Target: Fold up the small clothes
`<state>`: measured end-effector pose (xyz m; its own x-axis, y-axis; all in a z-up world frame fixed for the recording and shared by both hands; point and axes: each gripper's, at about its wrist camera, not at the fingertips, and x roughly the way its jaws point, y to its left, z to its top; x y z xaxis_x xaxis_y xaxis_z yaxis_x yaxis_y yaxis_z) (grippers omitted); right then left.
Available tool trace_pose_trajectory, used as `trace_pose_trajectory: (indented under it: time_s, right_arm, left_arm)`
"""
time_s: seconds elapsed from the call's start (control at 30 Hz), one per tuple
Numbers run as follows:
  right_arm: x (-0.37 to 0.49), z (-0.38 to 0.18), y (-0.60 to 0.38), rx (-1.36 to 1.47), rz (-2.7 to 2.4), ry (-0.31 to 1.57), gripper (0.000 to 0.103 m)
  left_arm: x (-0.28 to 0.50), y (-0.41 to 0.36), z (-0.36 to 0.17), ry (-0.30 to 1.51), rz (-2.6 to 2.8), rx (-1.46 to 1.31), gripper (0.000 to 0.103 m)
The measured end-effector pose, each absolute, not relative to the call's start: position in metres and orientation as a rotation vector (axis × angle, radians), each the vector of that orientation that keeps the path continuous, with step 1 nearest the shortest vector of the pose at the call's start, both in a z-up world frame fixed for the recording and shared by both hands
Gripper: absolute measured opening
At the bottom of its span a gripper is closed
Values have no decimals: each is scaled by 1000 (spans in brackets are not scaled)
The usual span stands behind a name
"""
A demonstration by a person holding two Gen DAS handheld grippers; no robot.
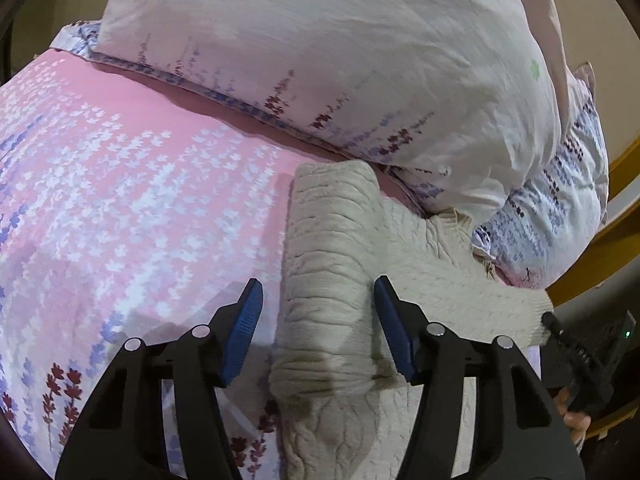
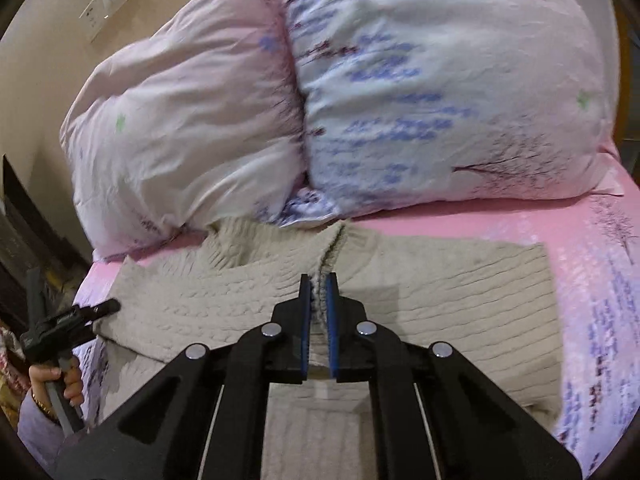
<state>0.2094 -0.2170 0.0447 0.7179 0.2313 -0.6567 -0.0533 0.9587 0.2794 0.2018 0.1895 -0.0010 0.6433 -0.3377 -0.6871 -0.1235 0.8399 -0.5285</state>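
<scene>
A beige cable-knit sweater lies spread on the pink floral bedsheet, partly folded. In the right wrist view my right gripper is shut on a raised ridge of the sweater's knit near its middle. In the left wrist view my left gripper is open, its blue pads either side of a folded sleeve or edge of the sweater without pinching it. The other gripper shows at the sweater's right edge there, and at its left edge in the right wrist view.
Two large pillows in pale floral covers lie right behind the sweater; they also fill the top of the left wrist view. A beige wall with a switch plate is at the left. A wooden bed frame edges the right.
</scene>
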Motion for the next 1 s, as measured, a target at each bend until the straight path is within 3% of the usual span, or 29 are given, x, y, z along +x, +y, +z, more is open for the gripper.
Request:
trace_pose_trajectory:
  time_s: [0.3, 0.37, 0.6, 0.73, 0.8, 0.87, 0.93, 1.0]
  right_arm:
    - [214, 24, -234, 258, 78, 827, 7]
    - [213, 16, -232, 257, 66, 856, 7]
    - [215, -2, -242, 311, 40, 900, 7]
    - [218, -10, -235, 258, 17, 916, 9]
    - [214, -5, -236, 260, 18, 909, 17]
    - [203, 6, -240, 270, 20, 854, 19]
    - [190, 21, -237, 240, 52, 785, 26]
    - [188, 26, -229, 187, 71, 792, 40]
  left_arm:
    - [206, 177, -3, 876, -105, -536, 40]
    - [205, 179, -5, 871, -96, -552, 30]
    - [204, 181, -8, 862, -73, -526, 22]
    - [205, 174, -8, 855, -58, -455, 23]
    - [204, 174, -7, 857, -67, -454, 24]
    - [199, 180, -5, 855, -82, -484, 30]
    - [195, 184, -3, 851, -84, -491, 35]
    - [195, 184, -4, 865, -72, -470, 37]
